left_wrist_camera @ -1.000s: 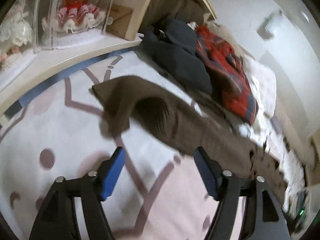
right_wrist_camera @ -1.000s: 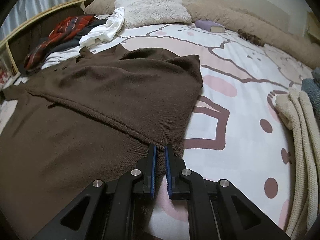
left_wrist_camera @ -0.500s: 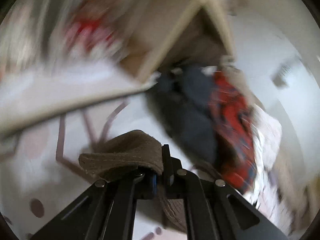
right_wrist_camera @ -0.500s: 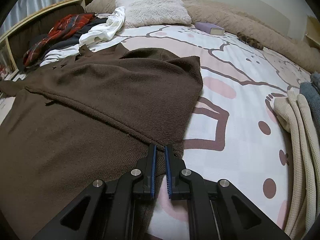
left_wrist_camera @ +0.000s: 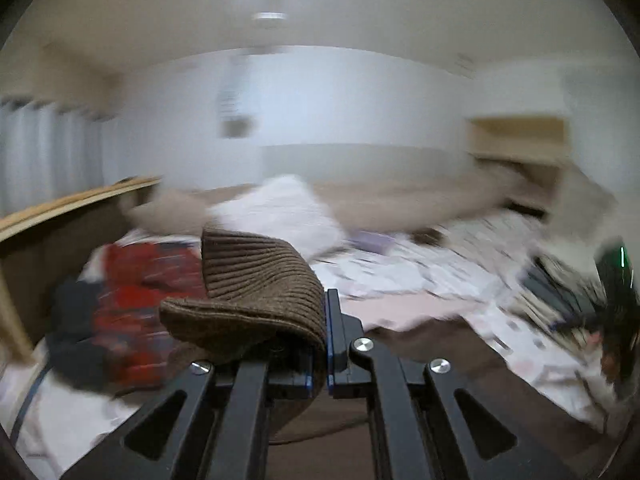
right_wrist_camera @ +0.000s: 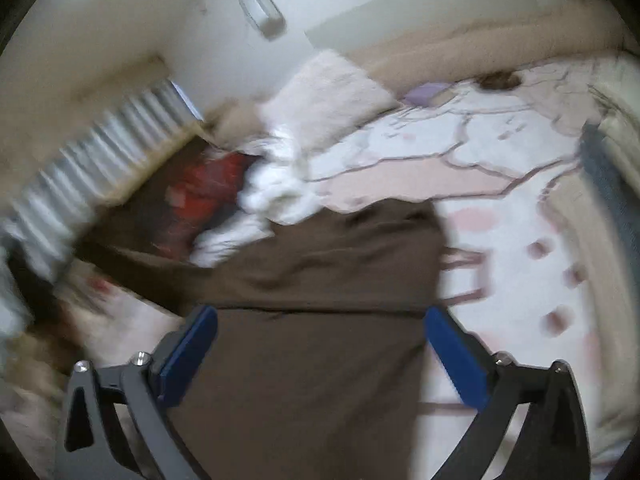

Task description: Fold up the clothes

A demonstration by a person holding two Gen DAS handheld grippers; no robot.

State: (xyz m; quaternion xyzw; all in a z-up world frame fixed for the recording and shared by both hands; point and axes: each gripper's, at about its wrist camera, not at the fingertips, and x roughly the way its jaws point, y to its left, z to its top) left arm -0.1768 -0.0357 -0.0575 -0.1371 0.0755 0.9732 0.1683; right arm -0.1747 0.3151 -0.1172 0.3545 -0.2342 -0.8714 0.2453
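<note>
A brown knit sweater (right_wrist_camera: 320, 280) lies spread on the pink and white bed sheet (right_wrist_camera: 500, 168). My left gripper (left_wrist_camera: 319, 344) is shut on the sweater's ribbed cuff (left_wrist_camera: 256, 292) and holds it lifted above the bed, the cuff folded over the left finger. The rest of the sweater (left_wrist_camera: 420, 360) trails below it. My right gripper (right_wrist_camera: 320, 340) is open and empty, its blue pads (right_wrist_camera: 192, 344) spread wide just above the sweater's lower body. Both views are blurred by motion.
A pile of clothes with a red plaid piece (left_wrist_camera: 136, 300) and white garments (right_wrist_camera: 276, 188) lies at the left by the wooden bed frame (left_wrist_camera: 60, 208). A fluffy white pillow (right_wrist_camera: 332, 96) sits at the head. Folded cream and grey clothes (right_wrist_camera: 604, 184) lie at the right.
My left gripper closed on the sweater's cuff and lifted it, swinging to face the head of the bed. My right gripper let go of the hem, opened wide and rose.
</note>
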